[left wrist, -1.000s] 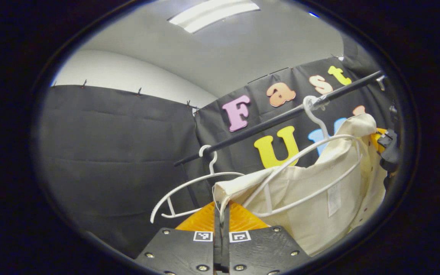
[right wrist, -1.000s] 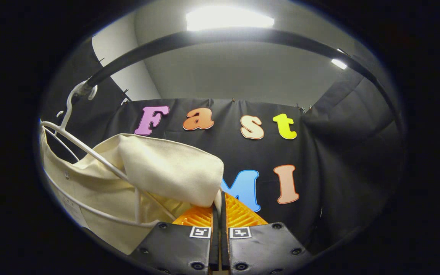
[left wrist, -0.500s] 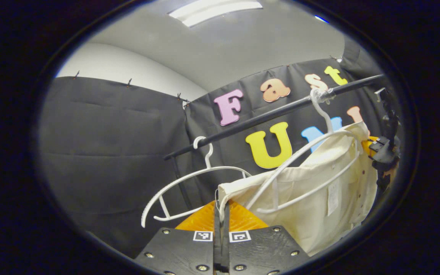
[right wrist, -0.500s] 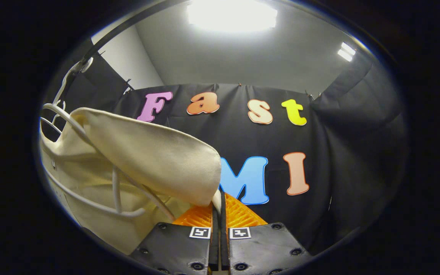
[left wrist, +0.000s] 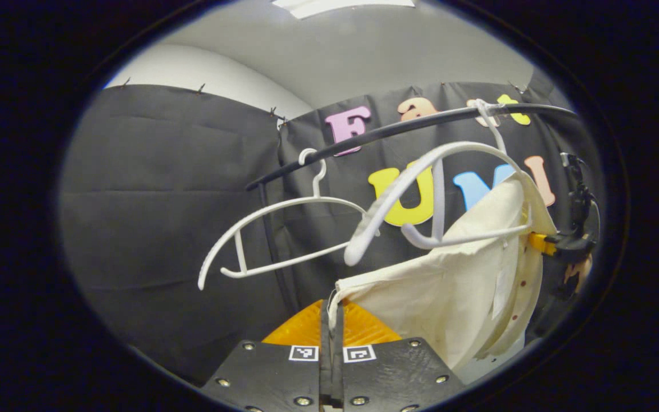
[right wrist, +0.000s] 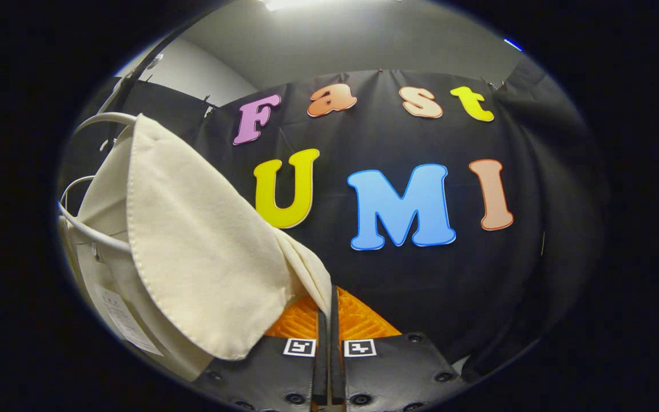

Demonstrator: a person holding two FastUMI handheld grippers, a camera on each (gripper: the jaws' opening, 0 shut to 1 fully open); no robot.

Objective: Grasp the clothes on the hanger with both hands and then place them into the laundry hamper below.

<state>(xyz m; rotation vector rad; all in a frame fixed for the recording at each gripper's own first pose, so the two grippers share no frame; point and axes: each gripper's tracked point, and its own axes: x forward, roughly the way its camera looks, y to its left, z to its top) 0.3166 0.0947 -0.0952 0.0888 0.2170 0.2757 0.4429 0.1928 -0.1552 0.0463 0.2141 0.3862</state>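
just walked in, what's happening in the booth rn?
A person is pulling a cream shirt off a white hanger that hangs on the black rail, with one pair of tongs in each hand. The left tongs are shut on one edge of the shirt, the right tongs on another. One shoulder is already off the hanger; the other side is draped over it. A second, bare hanger hangs beside it.

both views look up, sharing the garment (left wrist: 449, 297)
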